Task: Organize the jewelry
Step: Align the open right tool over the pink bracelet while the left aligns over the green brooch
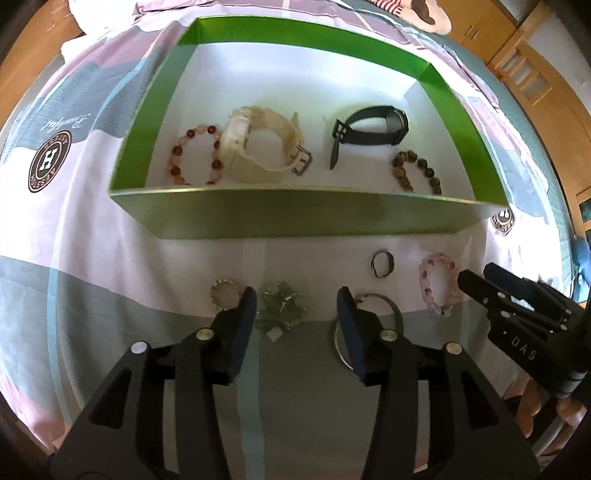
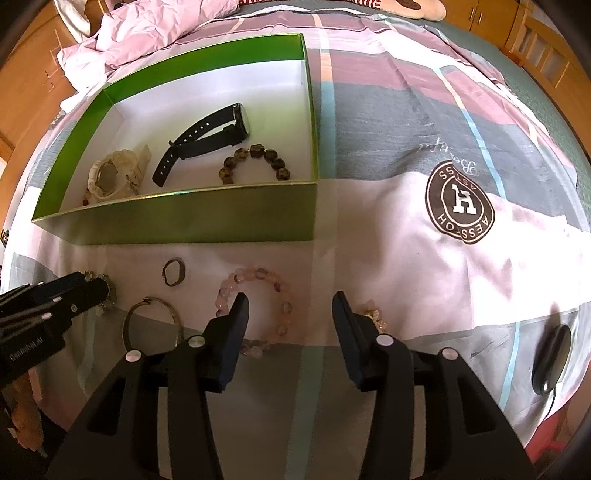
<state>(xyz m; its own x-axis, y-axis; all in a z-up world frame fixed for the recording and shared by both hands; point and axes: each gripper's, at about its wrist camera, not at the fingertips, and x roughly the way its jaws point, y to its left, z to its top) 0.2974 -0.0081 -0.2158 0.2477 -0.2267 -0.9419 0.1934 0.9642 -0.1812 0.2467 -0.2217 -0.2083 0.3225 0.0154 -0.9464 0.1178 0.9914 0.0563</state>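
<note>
A green box [image 1: 295, 210] [image 2: 192, 218] with a white floor holds a red bead bracelet [image 1: 194, 155], a white watch [image 1: 258, 146] [image 2: 110, 177], a black watch [image 1: 369, 127] [image 2: 207, 136] and a brown bead bracelet [image 1: 419, 170] [image 2: 255, 164]. In front of it on the bedspread lie a green stone cluster [image 1: 282, 304], a small beaded ring bracelet [image 1: 223, 293], a dark ring [image 1: 383, 263] [image 2: 173, 271], a metal bangle [image 1: 384, 314] [image 2: 151, 321] and a pink bead bracelet [image 1: 437, 284] [image 2: 258, 306]. My left gripper [image 1: 297, 306] is open above the green cluster. My right gripper [image 2: 290, 314] [image 1: 480, 280] is open over the pink bracelet.
The bedspread [image 2: 406, 258] is patterned, with round logos [image 2: 460, 201] [image 1: 50, 162]. A gold-toned bead piece [image 2: 375, 315] peeks out beside my right finger. A dark oval device [image 2: 550, 356] lies at right. Crumpled bedding [image 2: 147, 33] and wooden furniture [image 1: 535, 74] lie beyond.
</note>
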